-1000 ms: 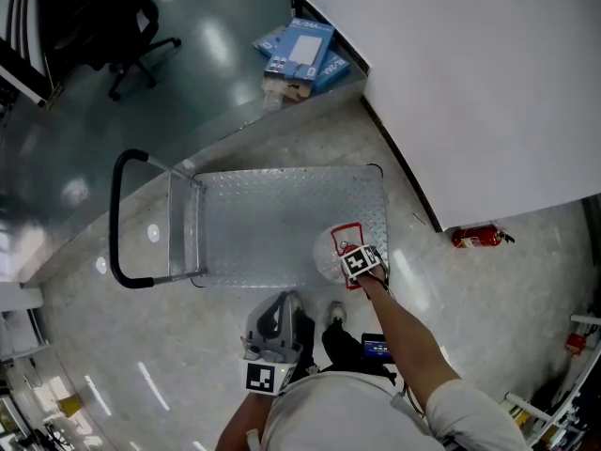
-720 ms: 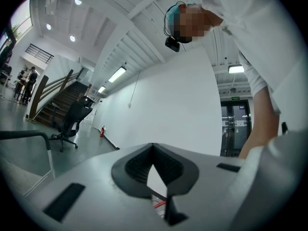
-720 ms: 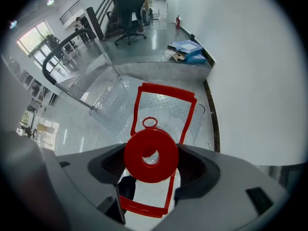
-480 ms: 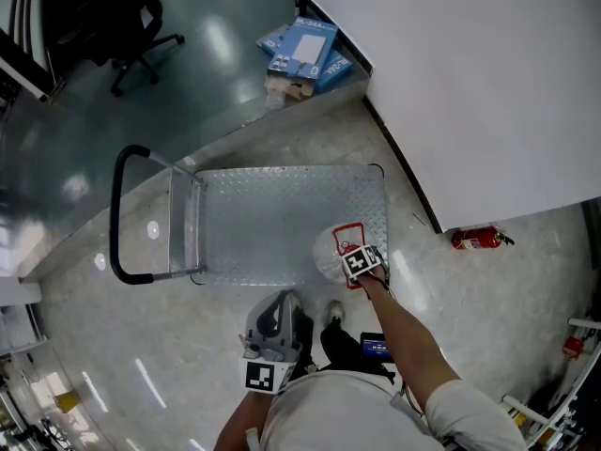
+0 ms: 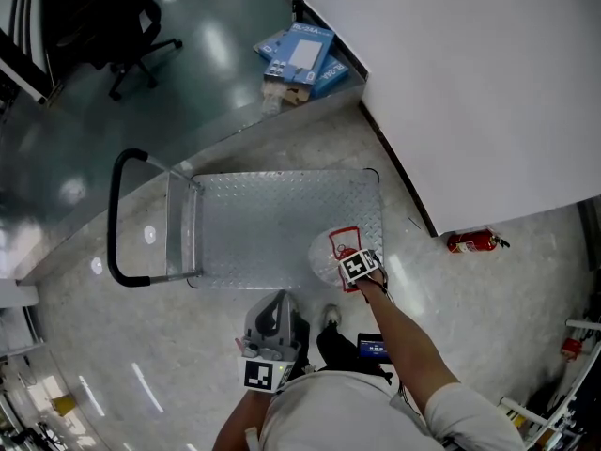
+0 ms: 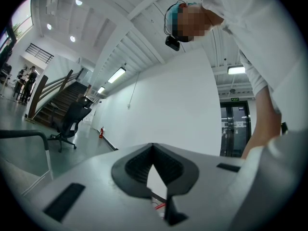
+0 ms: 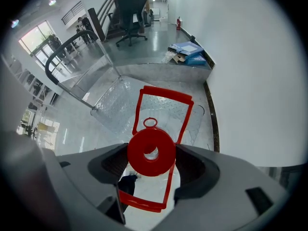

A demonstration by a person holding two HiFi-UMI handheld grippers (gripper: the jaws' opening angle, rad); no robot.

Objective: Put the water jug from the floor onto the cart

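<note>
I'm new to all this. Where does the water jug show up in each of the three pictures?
Head view: the water jug is just below centre, over the near right corner of the cart.
Left gripper view: not in it.
Right gripper view: low centre, its red cap between the jaws of the right gripper.
Shared landmark: the black office chair, in all three.

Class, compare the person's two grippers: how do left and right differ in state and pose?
The left gripper is shut and empty; the right gripper is closed on the red cap of the water jug. The left aims upward at a white wall; the right aims down toward the cart. Both are grey.
</note>
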